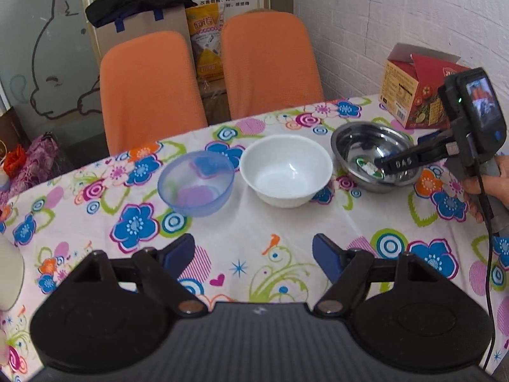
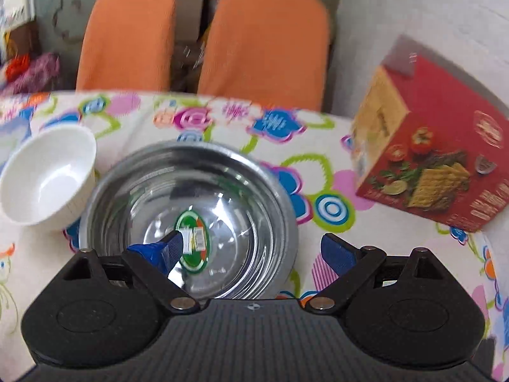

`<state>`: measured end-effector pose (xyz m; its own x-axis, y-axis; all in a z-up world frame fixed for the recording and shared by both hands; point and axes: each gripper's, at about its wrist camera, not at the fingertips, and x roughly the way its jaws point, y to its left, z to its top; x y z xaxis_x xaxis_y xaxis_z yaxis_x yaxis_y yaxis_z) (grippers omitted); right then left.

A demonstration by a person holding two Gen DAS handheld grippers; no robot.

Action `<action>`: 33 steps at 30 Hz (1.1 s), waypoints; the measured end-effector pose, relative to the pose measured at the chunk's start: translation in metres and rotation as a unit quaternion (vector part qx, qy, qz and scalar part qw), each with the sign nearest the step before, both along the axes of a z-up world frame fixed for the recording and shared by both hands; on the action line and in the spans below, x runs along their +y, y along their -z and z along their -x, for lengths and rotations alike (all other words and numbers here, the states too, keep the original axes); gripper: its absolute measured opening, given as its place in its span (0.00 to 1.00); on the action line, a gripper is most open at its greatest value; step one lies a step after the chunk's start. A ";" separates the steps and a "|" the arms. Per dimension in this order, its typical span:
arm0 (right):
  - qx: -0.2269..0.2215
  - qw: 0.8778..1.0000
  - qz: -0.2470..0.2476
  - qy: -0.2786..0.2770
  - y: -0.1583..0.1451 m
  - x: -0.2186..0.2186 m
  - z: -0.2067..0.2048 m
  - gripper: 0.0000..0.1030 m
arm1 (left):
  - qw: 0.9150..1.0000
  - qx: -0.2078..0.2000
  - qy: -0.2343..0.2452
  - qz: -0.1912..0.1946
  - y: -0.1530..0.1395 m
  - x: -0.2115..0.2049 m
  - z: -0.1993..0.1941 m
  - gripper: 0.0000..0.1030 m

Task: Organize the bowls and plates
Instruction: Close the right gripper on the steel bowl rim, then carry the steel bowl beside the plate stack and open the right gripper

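So there are three bowls in a row on the worktop (image 1: 286, 229), which has a loud flowery cloth over it. Going left to right in the left wrist view: a see-through blue plastic bowl (image 1: 195, 187), a white bowl (image 1: 286, 170) just beside it, and then a shiny steel bowl (image 1: 375, 156) near the far right corner. All three sit upright and empty (well, the steel one has a green and white sticker (image 2: 192, 234) stuck to its bottom).

The right gripper (image 2: 254, 248) is right at the steel bowl with its fingers spread wide. The left blue finger (image 2: 165, 250) dips inside the bowl over the sticker, while the other one sits outside the rim, so the near wall is between them but not pinched. You can see the person's hand (image 1: 486, 187) holding that gripper at the right edge of the left wrist view.

The left gripper (image 1: 253, 253) hovers over bare cloth in front of the white bowl, fingers spread apart with nothing between them.

Behind the steel bowl there's a red food box (image 2: 429, 156) against the white brick wall, and two orange chairs (image 1: 149, 92) tucked in on the far side.
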<state>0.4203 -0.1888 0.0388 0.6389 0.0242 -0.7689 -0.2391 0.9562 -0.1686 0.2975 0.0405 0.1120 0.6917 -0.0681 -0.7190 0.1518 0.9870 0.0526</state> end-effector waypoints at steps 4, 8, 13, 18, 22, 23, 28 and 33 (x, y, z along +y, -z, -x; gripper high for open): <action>0.064 0.998 0.009 -0.020 0.007 0.005 -0.004 0.78 | 0.999 -0.043 -0.004 0.015 -0.029 0.007 0.005 0.74; 0.089 0.996 -0.004 -0.022 0.011 0.007 0.005 0.78 | 0.998 -0.051 -0.006 0.020 -0.030 0.012 0.019 1.00; 0.120 0.992 -0.031 -0.037 0.013 0.015 0.026 0.78 | 0.998 -0.057 -0.003 0.010 -0.020 0.013 0.043 0.99; 0.125 0.990 -0.034 -0.061 0.013 0.025 0.069 0.78 | 0.999 -0.046 0.005 0.024 -0.011 0.011 0.063 0.99; 0.123 0.987 -0.044 -0.093 0.014 0.035 0.118 0.79 | 0.999 -0.034 0.012 0.032 0.002 0.005 0.073 0.99; 0.121 0.986 -0.046 -0.104 0.015 0.038 0.129 0.79 | 0.999 -0.029 0.013 0.034 0.006 0.004 0.074 0.99; 0.060 0.992 -0.046 -0.101 0.009 0.043 0.157 0.79 | 0.999 0.006 0.012 0.040 0.026 -0.007 0.062 0.99; 0.019 0.997 -0.040 -0.070 0.017 0.037 0.151 0.79 | 0.997 0.052 0.015 0.054 0.050 -0.030 0.024 0.99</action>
<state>0.2692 -0.1516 0.0221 0.5951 0.1725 -0.7849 -0.3755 0.9232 -0.0818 0.2735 0.0107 0.0617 0.6107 -0.1676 -0.7739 0.1796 0.9812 -0.0707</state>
